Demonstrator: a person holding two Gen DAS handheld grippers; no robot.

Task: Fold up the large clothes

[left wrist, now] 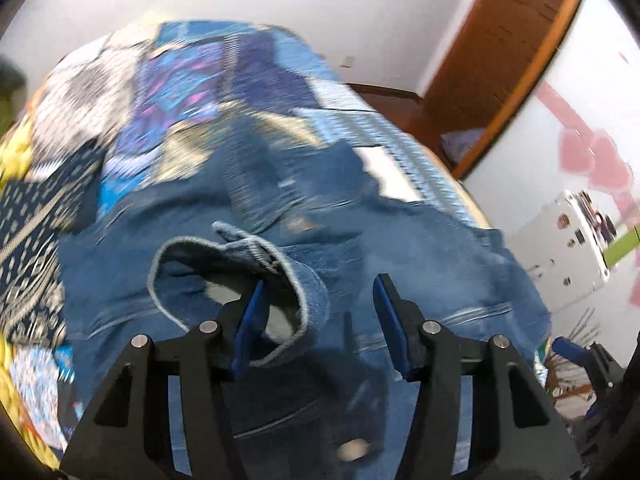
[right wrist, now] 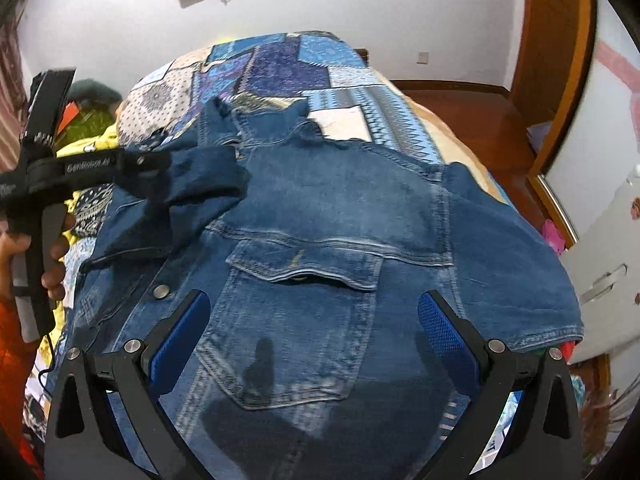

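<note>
Denim jacket (right wrist: 328,216) lay front-up and spread across the bed (right wrist: 280,60), collar toward the far wall, hem nearest the right camera. One sleeve (right wrist: 204,184) was already laid over the chest, cuff (left wrist: 240,292) end open and loose.

Left tongs (left wrist: 320,320) were partly open over that cuff — the left pad (left wrist: 250,328) looked to sit inside the cuff opening, the other pad outside it on the jacket body. Nothing pinched yet, as far as could be told; the view was motion-blurred.

Right tongs (right wrist: 316,332) were wide open, holding nothing, hovering just above the chest pocket (right wrist: 296,320) near the hem.

Step in hand, as judged: settling the folded sleeve flat across the jacket front, then the other sleeve.

To do it well:
- Close the left tongs on the cuff edge only — not the chest layer beneath, or the body drags along.
- Lay the sleeve straight across, below the collar, and flatten the bunching near the shoulder.
- Use the right tongs to pin the jacket body near the pocket while the sleeve is pulled taut.
- Denim is stiff and heavy; the cuff may spring open, so press before letting go.
</note>
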